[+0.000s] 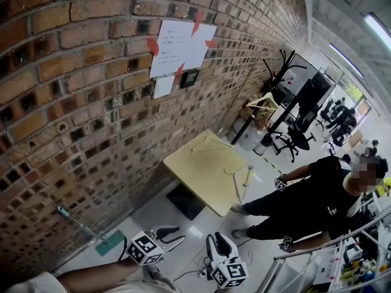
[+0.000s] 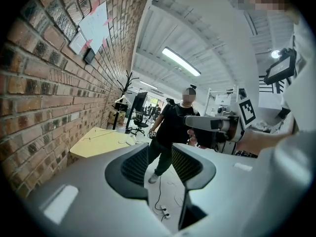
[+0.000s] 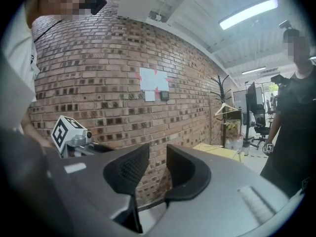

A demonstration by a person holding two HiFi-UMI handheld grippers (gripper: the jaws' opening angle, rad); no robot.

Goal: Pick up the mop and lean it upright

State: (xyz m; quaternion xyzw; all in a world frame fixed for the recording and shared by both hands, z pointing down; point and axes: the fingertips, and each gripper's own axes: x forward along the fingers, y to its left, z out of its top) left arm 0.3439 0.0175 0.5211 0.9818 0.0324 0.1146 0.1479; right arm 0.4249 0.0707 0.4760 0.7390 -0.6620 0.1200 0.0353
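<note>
The mop lies low by the foot of the brick wall in the head view, its thin handle point(image 1: 79, 223) slanting down to a teal head point(image 1: 110, 243) on the floor. My left gripper point(image 1: 177, 234) hovers just right of the mop head, open with nothing between its jaws. My right gripper point(image 1: 219, 240) is beside it, farther from the wall, also open and empty. The left gripper view looks past its jaws point(image 2: 160, 164) at the room, and the right gripper view looks past its jaws point(image 3: 157, 167) at the wall. The mop is in neither gripper view.
A yellow table point(image 1: 211, 170) stands against the brick wall point(image 1: 73, 102) beyond the grippers, with papers point(image 1: 180, 46) taped above it. A person in black point(image 1: 308, 203) stands to the right of the table. A coat rack point(image 1: 272, 90) and office chairs are farther back. Cables lie on the floor point(image 2: 160, 209).
</note>
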